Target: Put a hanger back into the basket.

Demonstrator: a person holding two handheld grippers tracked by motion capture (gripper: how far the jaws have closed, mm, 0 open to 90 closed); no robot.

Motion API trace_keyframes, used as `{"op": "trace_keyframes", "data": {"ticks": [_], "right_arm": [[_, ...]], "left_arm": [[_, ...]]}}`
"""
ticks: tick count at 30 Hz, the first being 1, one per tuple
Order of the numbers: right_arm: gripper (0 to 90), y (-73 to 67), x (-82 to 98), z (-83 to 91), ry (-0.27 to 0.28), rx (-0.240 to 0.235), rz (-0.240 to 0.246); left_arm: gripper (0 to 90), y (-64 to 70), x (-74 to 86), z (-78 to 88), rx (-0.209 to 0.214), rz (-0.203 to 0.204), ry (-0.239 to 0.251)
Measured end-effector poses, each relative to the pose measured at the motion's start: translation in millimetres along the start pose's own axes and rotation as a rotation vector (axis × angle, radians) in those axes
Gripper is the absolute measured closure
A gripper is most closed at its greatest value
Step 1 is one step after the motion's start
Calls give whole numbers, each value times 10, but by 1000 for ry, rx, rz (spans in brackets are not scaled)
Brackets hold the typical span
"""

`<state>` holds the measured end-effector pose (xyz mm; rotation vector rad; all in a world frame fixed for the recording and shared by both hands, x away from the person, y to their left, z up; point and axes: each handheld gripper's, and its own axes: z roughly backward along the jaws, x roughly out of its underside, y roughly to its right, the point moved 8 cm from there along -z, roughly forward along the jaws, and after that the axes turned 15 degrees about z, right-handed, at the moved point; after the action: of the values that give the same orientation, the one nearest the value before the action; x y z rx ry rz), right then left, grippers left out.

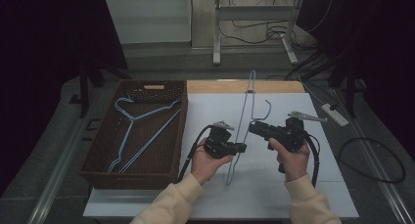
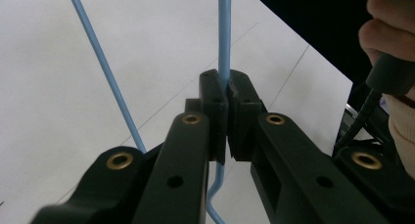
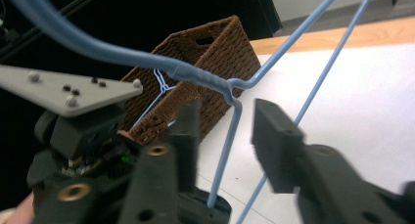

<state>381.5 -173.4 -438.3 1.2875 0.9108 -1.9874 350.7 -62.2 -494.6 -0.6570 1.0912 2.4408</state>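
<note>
High view: left gripper (image 1: pixel 241 146) clamps the blue wire hanger (image 1: pixel 243 121) held upright over the table (image 1: pixel 293 194), while right gripper (image 1: pixel 252 127) jaws stand apart around it.

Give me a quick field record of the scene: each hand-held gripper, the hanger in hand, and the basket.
left hand-held gripper: shut on the blue wire hanger's rod
right hand-held gripper: jaws apart, hanger wire between them, pads not pressing
blue wire hanger: held upright over the white table, hook toward the right hand-held gripper
wicker basket: left of the hands, two blue hangers lying inside
</note>
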Motion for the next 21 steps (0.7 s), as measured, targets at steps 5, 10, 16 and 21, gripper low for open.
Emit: {"op": "trace_keyframes", "data": {"ticks": [5, 10, 16, 21], "right_arm": [[447, -22, 45, 134, -6, 32, 95], [368, 55, 160, 322, -15, 70, 130], [300, 297, 364, 503, -56, 162, 146], [262, 417, 515, 567, -107, 213, 192]], "left_arm": [[871, 10, -12, 109, -3, -8, 15], [872, 68, -30, 266, -1, -31, 24], [871, 126, -50, 455, 1, -62, 37], [872, 193, -70, 584, 9, -88, 21]]}}
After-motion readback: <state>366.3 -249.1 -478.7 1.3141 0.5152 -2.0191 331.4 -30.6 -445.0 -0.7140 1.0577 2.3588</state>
